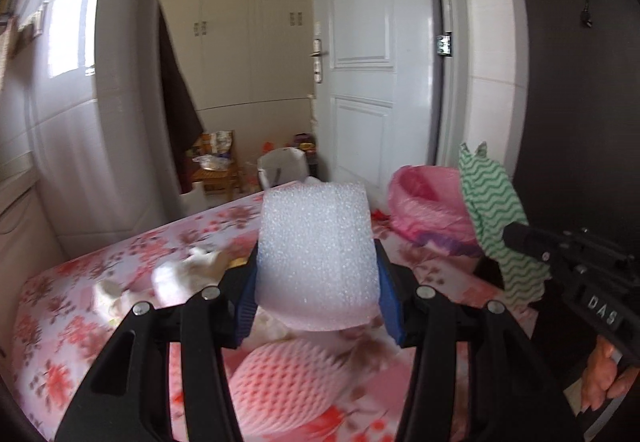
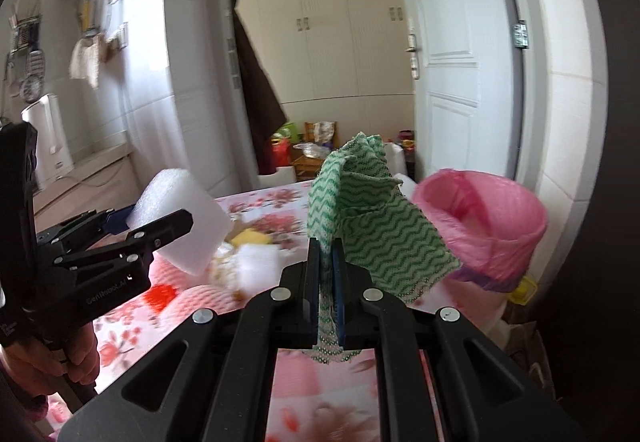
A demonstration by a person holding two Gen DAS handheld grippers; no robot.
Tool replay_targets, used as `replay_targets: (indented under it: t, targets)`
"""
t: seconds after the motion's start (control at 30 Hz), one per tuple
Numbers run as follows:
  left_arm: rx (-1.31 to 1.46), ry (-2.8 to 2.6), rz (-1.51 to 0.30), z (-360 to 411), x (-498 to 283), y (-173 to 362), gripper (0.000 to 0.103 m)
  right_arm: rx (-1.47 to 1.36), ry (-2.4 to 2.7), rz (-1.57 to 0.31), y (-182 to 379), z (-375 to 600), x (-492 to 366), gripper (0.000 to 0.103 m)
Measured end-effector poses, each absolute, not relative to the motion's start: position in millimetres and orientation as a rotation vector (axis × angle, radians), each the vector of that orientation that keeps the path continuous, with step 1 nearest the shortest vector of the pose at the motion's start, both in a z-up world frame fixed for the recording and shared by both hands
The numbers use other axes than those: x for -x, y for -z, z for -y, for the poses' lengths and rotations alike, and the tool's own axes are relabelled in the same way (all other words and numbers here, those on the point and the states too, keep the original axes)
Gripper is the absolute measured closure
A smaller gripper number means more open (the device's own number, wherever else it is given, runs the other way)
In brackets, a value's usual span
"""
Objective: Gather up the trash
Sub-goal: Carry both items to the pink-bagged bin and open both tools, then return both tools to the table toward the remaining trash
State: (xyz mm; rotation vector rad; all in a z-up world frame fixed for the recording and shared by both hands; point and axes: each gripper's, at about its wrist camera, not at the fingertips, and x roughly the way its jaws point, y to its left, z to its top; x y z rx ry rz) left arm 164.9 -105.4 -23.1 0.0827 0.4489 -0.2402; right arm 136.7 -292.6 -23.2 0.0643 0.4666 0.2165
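Note:
My left gripper (image 1: pixel 316 262) is shut on a white foam sheet (image 1: pixel 316 250) and holds it above the floral table (image 1: pixel 80 302). It also shows in the right wrist view (image 2: pixel 160 217) with the foam (image 2: pixel 180 209). My right gripper (image 2: pixel 326 254) is shut on a green-and-white wavy cloth (image 2: pixel 372 217), held up left of the bin with a pink bag (image 2: pixel 488 217). In the left wrist view the cloth (image 1: pixel 496 217) hangs in front of the bin (image 1: pixel 428 205). A pink foam fruit net (image 1: pixel 288 382) and crumpled white paper (image 1: pixel 188 274) lie on the table.
A yellow scrap (image 2: pixel 252 238) and white bits (image 2: pixel 256 262) lie on the table (image 2: pixel 272 201). A white door (image 1: pixel 364 61) and a tiled wall stand behind the bin. A wooden stool (image 1: pixel 216 173) with clutter stands beyond the table.

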Motion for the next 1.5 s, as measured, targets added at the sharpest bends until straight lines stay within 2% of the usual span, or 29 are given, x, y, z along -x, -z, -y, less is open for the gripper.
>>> replay_targets:
  t: [0.5,0.83,0.87,0.97,1.0,1.07,1.1,1.23,1.3,1.43,1.5]
  targets:
    - [-0.136,0.496,-0.504,244,-338,30,0.054,-0.184,0.003,-0.549,43,429,-261,0.094]
    - [-0.089,0.635,-0.650,314,-438,61,0.053,-0.149,-0.055,-0.603,60,476,-333,0.092]
    - [-0.092,0.639,-0.662,315,-443,65,0.052,-0.140,-0.045,-0.611,65,479,-337,0.091]
    - [-0.085,0.613,-0.695,317,-456,77,0.039,-0.155,-0.048,-0.636,76,488,-341,0.088]
    - [-0.074,0.607,-0.701,315,-459,81,0.034,-0.162,-0.048,-0.639,78,491,-341,0.081]
    - [-0.063,0.611,-0.714,311,-460,87,0.032,-0.172,-0.061,-0.636,83,494,-339,0.054]
    - [-0.072,0.606,-0.713,310,-460,87,0.032,-0.177,-0.054,-0.627,84,496,-338,0.035]
    - [-0.075,0.540,-0.688,300,-447,81,0.031,-0.212,-0.022,-0.598,79,503,-326,0.034]
    - [-0.068,0.508,-0.666,290,-438,75,0.024,-0.239,-0.007,-0.574,72,505,-317,0.034]
    - [-0.097,0.439,-0.601,265,-406,60,0.019,-0.248,0.001,-0.555,64,498,-298,0.034]
    - [-0.121,0.416,-0.580,252,-387,55,0.012,-0.232,0.003,-0.550,59,486,-282,0.034]
